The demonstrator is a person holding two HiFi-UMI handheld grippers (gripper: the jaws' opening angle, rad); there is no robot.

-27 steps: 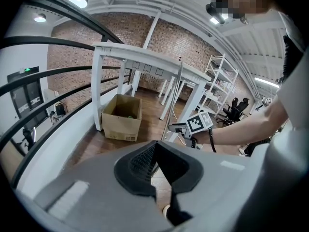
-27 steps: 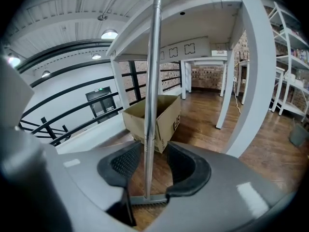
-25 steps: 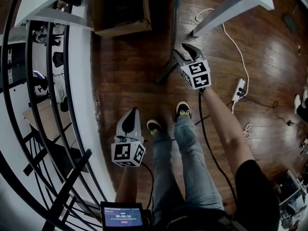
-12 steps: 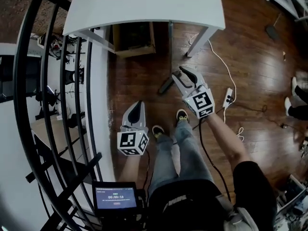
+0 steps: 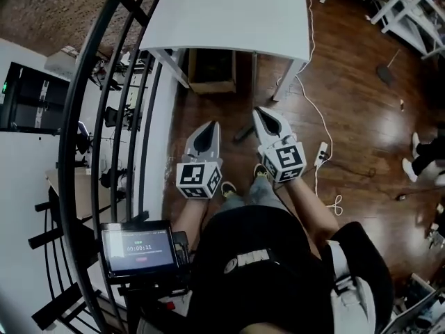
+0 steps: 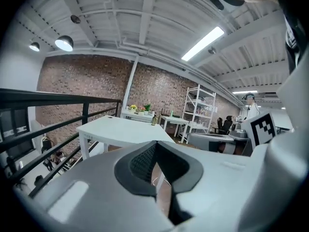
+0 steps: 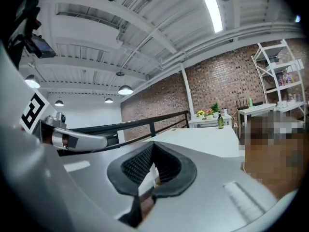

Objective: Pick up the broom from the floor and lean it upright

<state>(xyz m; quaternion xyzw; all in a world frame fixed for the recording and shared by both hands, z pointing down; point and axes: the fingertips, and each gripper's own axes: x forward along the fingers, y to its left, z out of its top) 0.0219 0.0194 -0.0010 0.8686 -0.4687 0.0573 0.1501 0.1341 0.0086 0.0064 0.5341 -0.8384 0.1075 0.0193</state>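
**Legible text and markings.** A small screen (image 5: pixel 135 249) at the person's lower left shows a timer reading 00:00:11. The finer lines above and below the digits are too small to read. A white print (image 5: pixel 242 262) on the black shirt is illegible. The cube on the left gripper (image 5: pixel 211 126) and the cube on the right gripper (image 5: pixel 260 111) carry black-and-white square markers, coded patterns rather than letters. The left gripper view shows one such marker face on the other gripper's cube, and the right gripper view does likewise.

Broom (image 5: pixel 242 133) mostly hidden behind the right gripper (image 5: pixel 264 114) — only a dark sliver shows.
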